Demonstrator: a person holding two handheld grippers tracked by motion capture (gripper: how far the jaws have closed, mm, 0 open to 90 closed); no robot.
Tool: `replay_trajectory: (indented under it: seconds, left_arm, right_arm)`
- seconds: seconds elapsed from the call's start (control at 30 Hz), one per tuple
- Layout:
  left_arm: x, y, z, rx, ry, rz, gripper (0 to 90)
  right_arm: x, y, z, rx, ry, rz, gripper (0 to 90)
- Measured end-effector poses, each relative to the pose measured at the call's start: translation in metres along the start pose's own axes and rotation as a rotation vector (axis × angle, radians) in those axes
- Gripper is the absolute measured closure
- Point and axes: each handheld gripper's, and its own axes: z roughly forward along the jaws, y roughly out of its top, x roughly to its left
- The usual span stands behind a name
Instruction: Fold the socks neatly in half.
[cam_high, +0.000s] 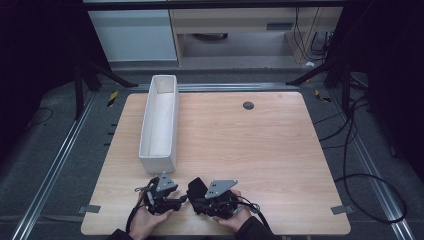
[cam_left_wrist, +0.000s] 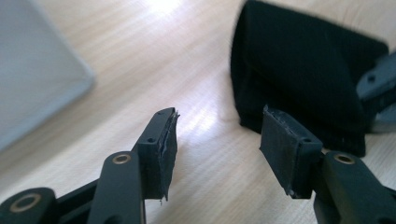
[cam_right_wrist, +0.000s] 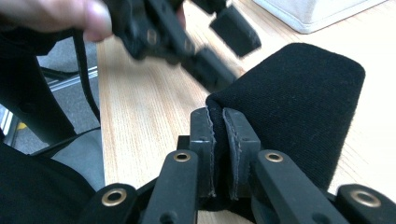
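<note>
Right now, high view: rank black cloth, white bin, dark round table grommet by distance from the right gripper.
1. Black cloth, pinched at the right gripper, near edge.
2. White bin, ahead, left side.
3. Dark round grommet, far edge of the table.

— Anything readable on your feeds?

— No, I can't make out a single letter, number or brand mark. From the high view, the white bin (cam_high: 160, 120) has plain walls and the desk (cam_high: 260, 145) is bare wood grain.

— What about the black cloth (cam_right_wrist: 299, 102)?

— I see no tag or print on it in either gripper view. The yellow-and-black strips on the floor (cam_high: 113, 98) are stripes, not writing, and the furniture at the back is too small to read.
</note>
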Motion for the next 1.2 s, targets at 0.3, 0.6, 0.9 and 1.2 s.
replay_trajectory:
  seconds: [0.3, 0.6, 0.9, 1.2]
  left_arm:
    - [0.003, 0.038, -0.006, -0.063, -0.020, 0.013, 42.7]
    - [-0.002, 0.045, 0.014, -0.007, -0.046, 0.034, 42.0]
    - [0.003, 0.018, 0.002, 0.003, -0.043, 0.015, 42.1]
    - [-0.010, -0.001, -0.008, 0.005, -0.048, 0.012, 41.6]
  right_arm:
    - [0.003, 0.001, 0.000, 0.018, -0.004, -0.011, 82.1]
    - [0.006, -0.002, -0.004, 0.036, -0.019, -0.030, 80.4]
    - [0.002, -0.009, -0.015, 0.055, -0.085, -0.002, 74.4]
    - [-0.005, -0.011, -0.019, 0.051, -0.163, 0.030, 65.9]
